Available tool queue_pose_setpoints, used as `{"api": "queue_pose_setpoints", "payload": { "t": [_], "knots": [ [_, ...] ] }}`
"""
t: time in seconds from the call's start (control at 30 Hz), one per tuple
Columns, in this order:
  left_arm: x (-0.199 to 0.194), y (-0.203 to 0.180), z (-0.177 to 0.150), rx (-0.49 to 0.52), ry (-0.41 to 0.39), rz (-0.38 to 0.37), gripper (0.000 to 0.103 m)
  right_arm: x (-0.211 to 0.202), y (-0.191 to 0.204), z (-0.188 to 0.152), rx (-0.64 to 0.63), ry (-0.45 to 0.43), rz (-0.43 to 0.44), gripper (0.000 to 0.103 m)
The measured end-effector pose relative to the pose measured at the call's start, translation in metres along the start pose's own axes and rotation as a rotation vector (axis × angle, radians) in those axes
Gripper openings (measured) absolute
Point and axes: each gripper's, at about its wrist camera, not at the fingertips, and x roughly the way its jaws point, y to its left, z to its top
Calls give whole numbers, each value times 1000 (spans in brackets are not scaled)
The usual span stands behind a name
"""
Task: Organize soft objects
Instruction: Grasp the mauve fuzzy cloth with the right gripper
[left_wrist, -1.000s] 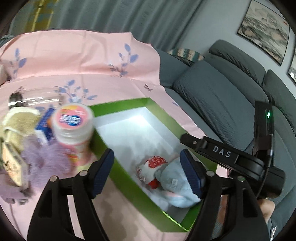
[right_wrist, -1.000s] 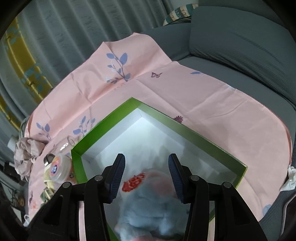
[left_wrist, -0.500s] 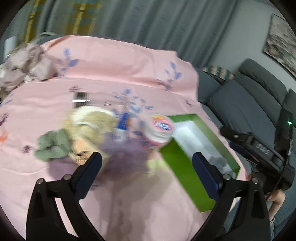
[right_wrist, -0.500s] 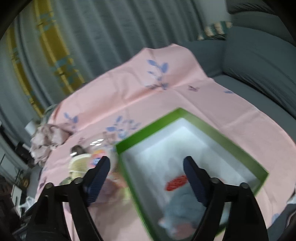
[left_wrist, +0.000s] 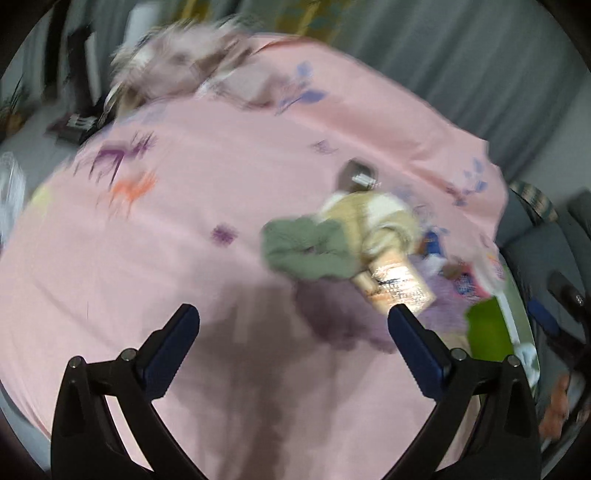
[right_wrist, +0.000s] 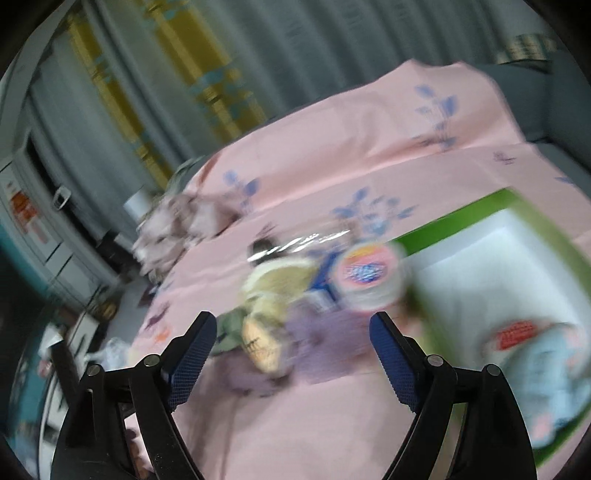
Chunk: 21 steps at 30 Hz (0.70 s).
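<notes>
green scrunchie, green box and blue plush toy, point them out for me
green scrunchie (left_wrist: 306, 251), left wrist view, its ruffled middle
green box (right_wrist: 465, 218), right wrist view, its far rim
blue plush toy (right_wrist: 550, 373), right wrist view, its body

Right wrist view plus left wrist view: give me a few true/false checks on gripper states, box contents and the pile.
1. The right gripper holds the blue plush toy. False: its jaws are open with nothing between them; the blue plush toy lies in the green box.
2. The left gripper is open and empty. True.
3. The green scrunchie is inside the green box. False: it lies on the pink cloth, beside the box.
4. The pink-lidded jar stands next to the green box. True.
5. The green box is empty. False: the plush toy is in it.
</notes>
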Motion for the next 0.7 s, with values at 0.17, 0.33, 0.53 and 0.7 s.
{"api": "queue_pose_setpoints", "payload": {
  "t": [0.17, 0.33, 0.53, 0.7],
  "knots": [
    [13, 21, 4, -66, 38, 72, 102, 55, 34, -23, -59, 122, 0, 84],
    [4, 45, 9, -141, 20, 59, 102, 109, 58, -51, -128, 276, -21, 73],
    [-7, 60, 15, -200, 5, 40, 102, 148, 68, -68, -194, 286, -107, 73],
    [-4, 63, 16, -204, 20, 38, 102, 157, 74, -76, -313, 206, -223, 41]
  ]
}}
